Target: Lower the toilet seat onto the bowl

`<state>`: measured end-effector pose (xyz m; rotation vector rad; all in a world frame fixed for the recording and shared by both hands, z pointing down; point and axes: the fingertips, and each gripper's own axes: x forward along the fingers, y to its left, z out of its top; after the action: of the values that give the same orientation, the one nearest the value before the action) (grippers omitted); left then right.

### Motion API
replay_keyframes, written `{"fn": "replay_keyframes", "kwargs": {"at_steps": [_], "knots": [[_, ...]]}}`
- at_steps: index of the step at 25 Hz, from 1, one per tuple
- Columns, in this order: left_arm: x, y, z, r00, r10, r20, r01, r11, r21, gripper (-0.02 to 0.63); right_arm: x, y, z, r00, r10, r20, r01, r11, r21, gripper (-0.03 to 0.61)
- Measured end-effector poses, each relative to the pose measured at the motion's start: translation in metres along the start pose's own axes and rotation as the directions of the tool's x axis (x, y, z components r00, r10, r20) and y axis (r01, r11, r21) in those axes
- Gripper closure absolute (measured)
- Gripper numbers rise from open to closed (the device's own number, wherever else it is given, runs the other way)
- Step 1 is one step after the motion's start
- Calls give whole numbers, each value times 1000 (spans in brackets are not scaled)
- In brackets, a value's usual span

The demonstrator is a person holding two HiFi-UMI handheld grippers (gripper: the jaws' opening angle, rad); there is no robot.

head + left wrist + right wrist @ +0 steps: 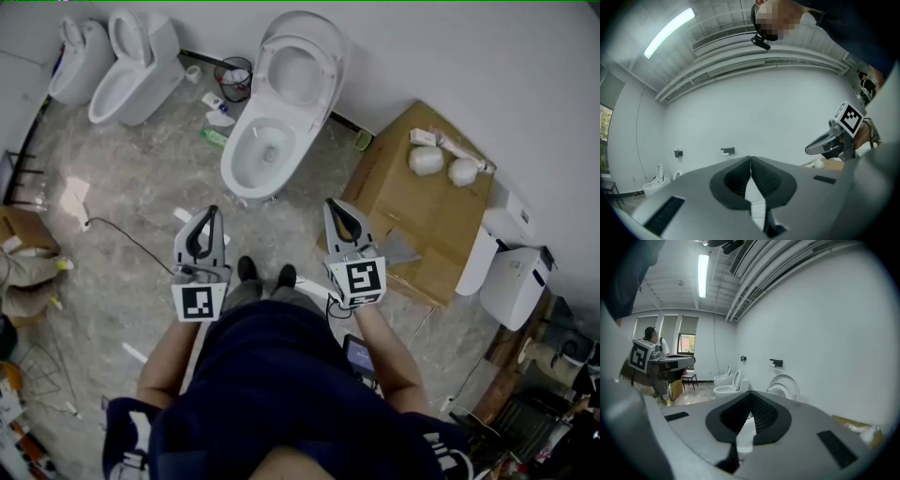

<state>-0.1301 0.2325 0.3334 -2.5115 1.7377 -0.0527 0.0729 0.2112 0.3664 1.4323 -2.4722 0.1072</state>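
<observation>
one toilet [246, 173] ahead, between left gripper [214, 212] and right gripper [331, 203]; two more toilets [131, 80] far ahead-left: 3 lids-up total. cardboard box [403, 211]: 1, right of right gripper. white bundles [427, 161] on it: 2. wire bin [235, 81]: 1.

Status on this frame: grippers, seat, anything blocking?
Left gripper and right gripper shut, empty, short of the bowl. Toilet seat raised, bowl uncovered. Nothing in between.

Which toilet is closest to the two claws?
The toilet straight ahead of the shoes, its seat raised; the pair in the left corner stands farther off.
</observation>
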Motion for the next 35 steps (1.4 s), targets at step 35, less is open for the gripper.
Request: {"fn": "replay_keyframes", "kwargs": {"at_steps": [35], "knots": [[37,-26,-5,987,-155,-30,156,987,31,350,-5,-2,-5,1000,20,2,-20,999,-25,558]]}}
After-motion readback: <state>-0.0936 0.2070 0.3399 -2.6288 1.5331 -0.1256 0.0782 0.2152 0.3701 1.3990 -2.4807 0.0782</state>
